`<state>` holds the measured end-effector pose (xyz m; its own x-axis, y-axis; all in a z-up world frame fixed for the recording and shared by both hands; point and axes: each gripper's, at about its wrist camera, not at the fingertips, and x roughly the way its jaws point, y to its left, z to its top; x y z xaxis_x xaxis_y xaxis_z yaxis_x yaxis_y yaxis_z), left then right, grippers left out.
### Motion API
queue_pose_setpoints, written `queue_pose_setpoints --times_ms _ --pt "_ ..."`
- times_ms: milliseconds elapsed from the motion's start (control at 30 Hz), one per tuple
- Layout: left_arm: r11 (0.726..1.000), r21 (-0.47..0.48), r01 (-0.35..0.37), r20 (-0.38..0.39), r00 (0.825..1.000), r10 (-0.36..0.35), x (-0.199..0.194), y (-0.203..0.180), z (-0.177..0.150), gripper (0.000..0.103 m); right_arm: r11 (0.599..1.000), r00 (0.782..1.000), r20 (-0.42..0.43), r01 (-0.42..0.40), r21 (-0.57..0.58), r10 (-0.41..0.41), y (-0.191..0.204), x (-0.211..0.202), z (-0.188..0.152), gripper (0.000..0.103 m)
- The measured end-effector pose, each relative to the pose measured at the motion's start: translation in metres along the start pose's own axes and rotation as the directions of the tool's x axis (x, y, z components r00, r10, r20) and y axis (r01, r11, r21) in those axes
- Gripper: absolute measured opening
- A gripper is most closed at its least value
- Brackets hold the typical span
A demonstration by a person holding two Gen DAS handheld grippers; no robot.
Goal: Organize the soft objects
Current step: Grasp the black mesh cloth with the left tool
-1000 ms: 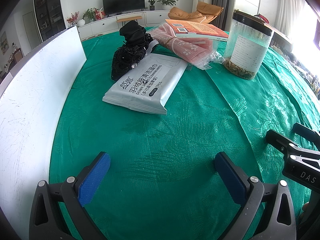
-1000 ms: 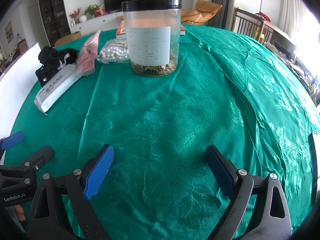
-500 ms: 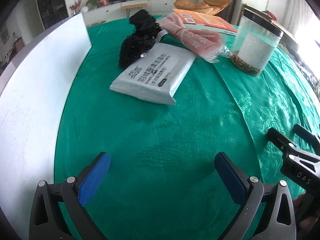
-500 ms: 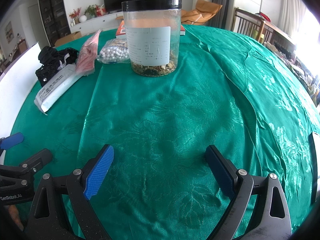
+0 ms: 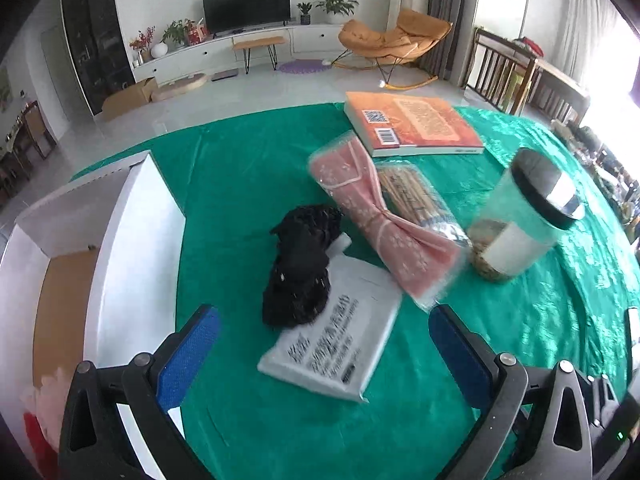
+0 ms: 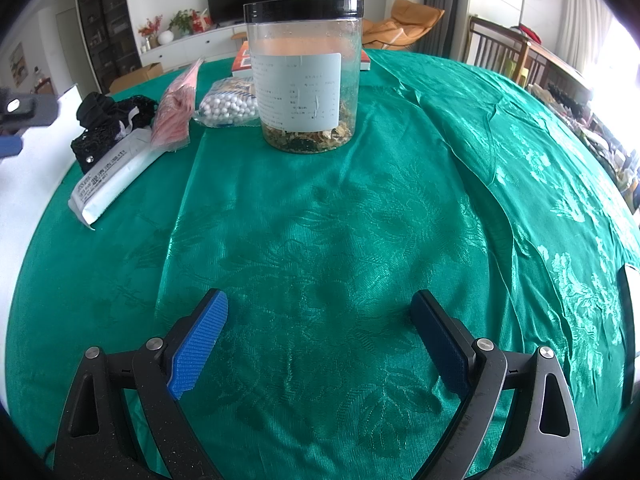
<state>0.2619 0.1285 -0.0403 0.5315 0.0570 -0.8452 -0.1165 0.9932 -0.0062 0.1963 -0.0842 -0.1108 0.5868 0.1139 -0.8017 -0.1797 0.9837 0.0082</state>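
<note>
On the green tablecloth [image 5: 248,168] a black lace cloth [image 5: 301,266] lies partly on a white wipes pack [image 5: 336,344]. A pink fabric item in clear wrap [image 5: 380,224] lies to its right. My left gripper [image 5: 320,346] hovers open above the wipes pack, with nothing between its blue pads. In the right wrist view the wipes pack [image 6: 114,172], the black cloth [image 6: 106,124] and the pink item [image 6: 174,116] sit at far left. My right gripper [image 6: 320,340] stands open low over bare cloth. The left gripper's tip [image 6: 16,120] shows at the left edge.
A white box [image 5: 100,280] with a brown bottom stands at left, with pink and red soft items [image 5: 40,420] in its near corner. A black-lidded clear jar [image 6: 304,80], a bag of white beads [image 6: 228,108], a packet of sticks [image 5: 416,200] and an orange book [image 5: 412,128] lie further back.
My left gripper has risen and moved forward over the wipes pack, now looking down on the pile and into the white box. The right gripper has stayed in place.
</note>
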Motion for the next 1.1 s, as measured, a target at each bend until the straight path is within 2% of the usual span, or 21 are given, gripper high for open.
queue_pose_setpoints --times_ms 133,167,200,233,300,367,433,567,633,700,767,833,867,967,1033,1067,1100 --pt "1.000 -0.017 0.022 -0.100 0.995 -0.023 0.053 0.014 0.021 0.100 1.000 1.000 0.000 0.000 0.000 0.000 0.000 0.000 0.000 0.094" --pt "1.000 -0.016 0.019 -0.109 0.994 -0.021 0.062 0.016 0.022 0.093 1.000 1.000 0.000 0.000 0.000 0.000 0.000 0.000 0.000 0.094" --pt "1.000 -0.012 0.013 -0.118 0.993 -0.014 0.070 0.019 0.023 0.076 1.000 1.000 0.000 0.000 0.000 0.000 0.000 0.000 0.000 0.094" --pt "1.000 -0.015 0.018 -0.128 0.992 -0.020 0.077 0.023 0.022 0.067 1.000 1.000 0.000 0.000 0.000 0.000 0.000 0.000 0.000 0.094" --pt "0.989 -0.088 0.117 -0.100 0.987 -0.125 0.078 0.036 0.021 0.036 1.000 1.000 0.000 -0.001 0.000 0.001 0.000 0.000 0.000 0.094" --pt "0.990 -0.096 0.099 -0.091 0.990 -0.108 0.074 0.040 0.018 0.033 1.000 1.000 0.000 -0.001 0.000 0.001 0.000 0.000 0.000 0.094" --pt "0.994 -0.056 0.096 -0.093 0.991 -0.101 0.069 0.034 0.009 0.032 1.000 1.000 0.000 -0.001 0.000 0.001 0.000 0.000 0.000 0.094" --pt "0.986 -0.017 0.164 -0.110 0.980 -0.165 0.048 0.021 -0.023 0.031 1.000 1.000 0.000 -0.001 0.000 0.001 0.000 0.000 0.000 0.094" --pt "0.970 -0.022 0.243 -0.133 0.961 -0.243 0.033 0.010 -0.044 0.031 1.000 1.000 0.000 -0.001 0.000 0.001 0.000 0.000 0.000 0.094" --pt "0.942 -0.019 0.335 -0.148 0.931 -0.334 0.015 -0.005 -0.067 0.031 1.000 1.000 0.000 -0.002 0.000 0.002 0.000 0.000 0.000 0.094" --pt "0.926 -0.007 0.377 -0.121 0.919 -0.375 -0.009 -0.016 -0.085 0.031 1.000 1.000 0.000 -0.004 -0.002 0.004 0.001 -0.001 -0.001 0.094" --pt "0.927 -0.043 0.373 -0.075 0.924 -0.375 -0.027 -0.013 -0.096 0.031 1.000 1.000 0.000 -0.006 -0.004 0.006 0.002 -0.001 -0.002 0.094" --pt "0.934 -0.059 0.353 -0.056 0.933 -0.356 -0.032 -0.010 -0.098 0.031 1.000 1.000 0.000 -0.007 -0.005 0.007 0.002 -0.001 -0.002 0.094" --pt "0.978 -0.029 0.204 -0.016 0.979 -0.205 -0.041 -0.005 -0.106 0.032 1.000 1.000 0.000 -0.008 -0.006 0.008 0.002 -0.001 -0.003 0.094" --pt "0.995 0.002 0.096 -0.027 0.995 -0.096 -0.037 -0.007 -0.110 0.038 1.000 1.000 0.000 -0.008 -0.005 0.008 0.002 -0.001 -0.003 0.094" --pt "0.998 0.015 0.065 -0.031 0.997 -0.065 -0.033 -0.007 -0.111 0.047 1.000 1.000 0.000 -0.008 -0.005 0.008 0.002 -0.001 -0.003 0.094" --pt "0.998 0.026 0.049 -0.029 0.998 -0.048 -0.032 -0.007 -0.113 0.061 1.000 1.000 0.000 -0.008 -0.005 0.008 0.002 -0.001 -0.003 0.094"
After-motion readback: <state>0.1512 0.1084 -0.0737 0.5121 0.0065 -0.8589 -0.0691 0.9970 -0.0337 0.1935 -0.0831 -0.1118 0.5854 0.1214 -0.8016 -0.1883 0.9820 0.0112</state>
